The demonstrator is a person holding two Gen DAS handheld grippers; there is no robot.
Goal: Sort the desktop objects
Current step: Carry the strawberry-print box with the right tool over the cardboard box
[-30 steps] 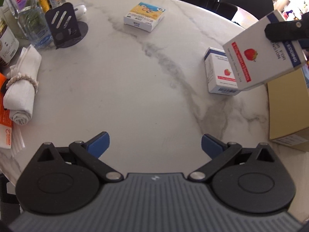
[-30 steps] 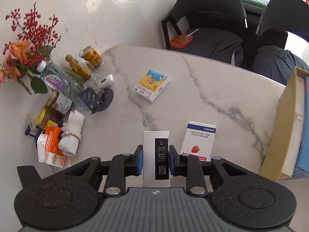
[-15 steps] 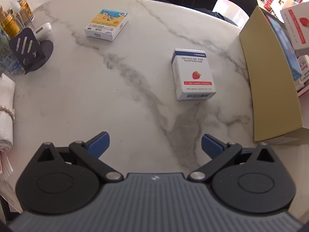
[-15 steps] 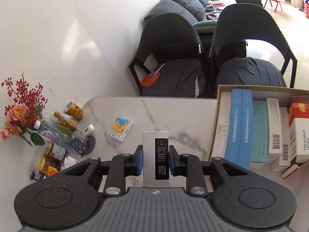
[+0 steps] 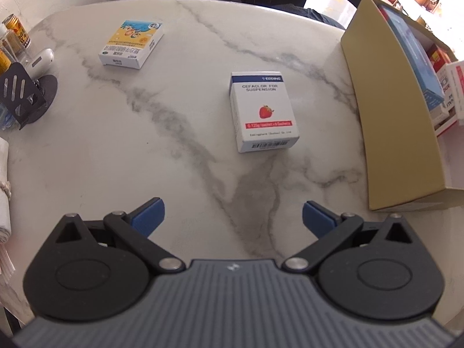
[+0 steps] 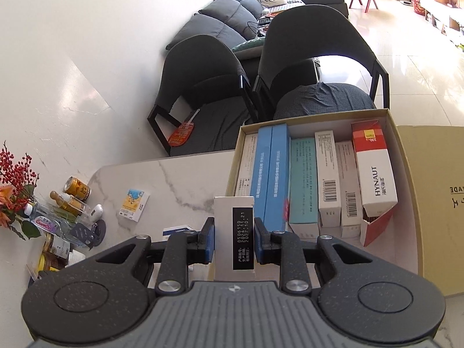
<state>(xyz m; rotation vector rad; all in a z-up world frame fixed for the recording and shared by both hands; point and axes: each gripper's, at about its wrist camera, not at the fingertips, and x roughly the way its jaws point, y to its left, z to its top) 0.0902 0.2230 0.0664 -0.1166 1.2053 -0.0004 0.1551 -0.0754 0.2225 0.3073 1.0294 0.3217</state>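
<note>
White marble veined with grey forms the tabletop (image 5: pixel 179 133), and on it a white medicine box (image 5: pixel 264 110) with a strawberry picture lies flat, face up, its long axis running away from the left wrist camera, blue-banded top end far and barcode end near. The left gripper (image 5: pixel 233 213) hovers over the tabletop short of that box with its blue pads spread wide and nothing between them. A smaller yellow-and-blue box (image 5: pixel 132 43) lies flat further off to the left, well apart from the strawberry box. In the right wrist view the right gripper (image 6: pixel 234 239) is clamped on a white carton (image 6: pixel 234 233), pinched across its narrow width; the carton's long axis points forward along the fingers, and a black date label runs along the face that shows. It is held in the air just at the near left corner of the open cardboard box (image 6: pixel 388 116), where other cartons (image 6: pixel 327 179) stand side by side on edge.
</note>
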